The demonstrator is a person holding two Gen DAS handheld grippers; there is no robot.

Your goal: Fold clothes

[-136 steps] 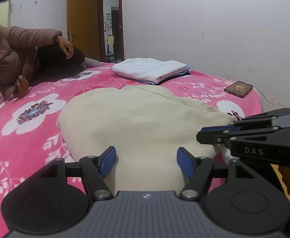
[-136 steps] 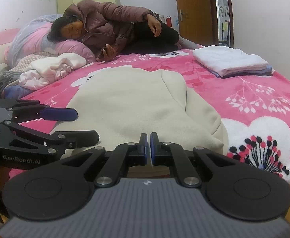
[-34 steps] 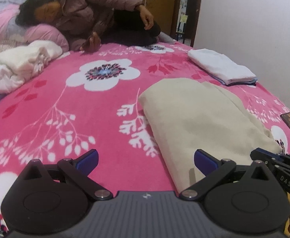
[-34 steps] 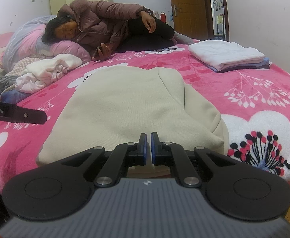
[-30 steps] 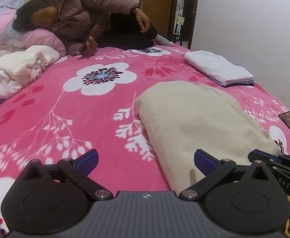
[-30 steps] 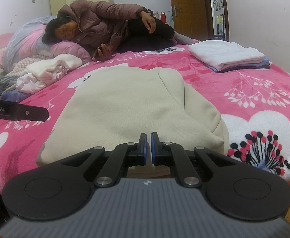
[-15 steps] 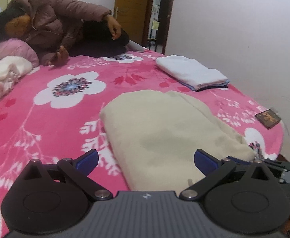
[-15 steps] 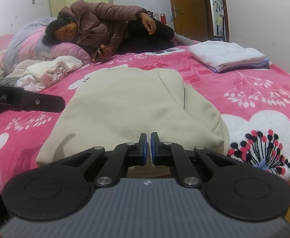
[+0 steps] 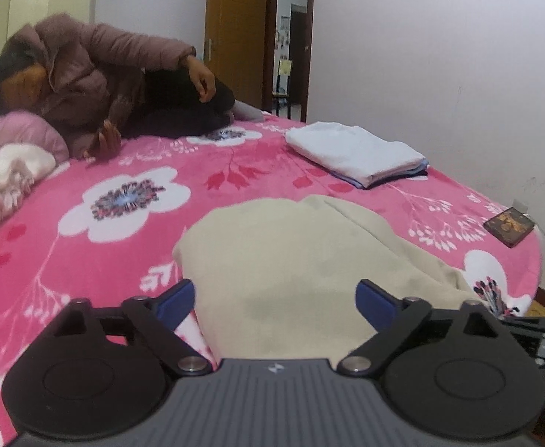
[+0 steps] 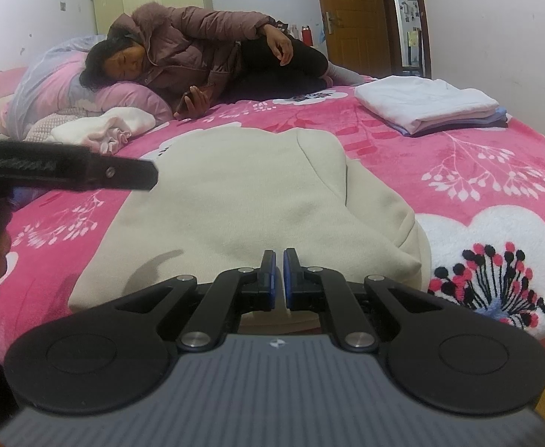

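Observation:
A cream garment (image 9: 291, 260) (image 10: 254, 193) lies folded flat on the pink flowered bedspread (image 9: 86, 260), near the bed's front edge. My left gripper (image 9: 276, 298) hovers over its near left part. Its jaws are closing, with the cloth showing between the blue pads but not pressed by them. One left finger (image 10: 67, 169) reaches in from the left in the right wrist view. My right gripper (image 10: 280, 279) is shut at the garment's near hem; I cannot tell whether cloth is pinched. Part of it shows at the far right (image 9: 541, 331).
A folded stack of white and blue clothes (image 9: 354, 152) (image 10: 425, 102) sits at the back right. A person (image 10: 198, 48) lies across the head of the bed. Unfolded pale clothes (image 10: 101, 126) are heaped at the left. A dark flat item (image 9: 509, 225) lies by the right edge.
The left gripper swung right, so the cream garment now sits between its jaws, which have narrowed. Its finger reaches further over the garment in the right wrist view. The right gripper has not moved.

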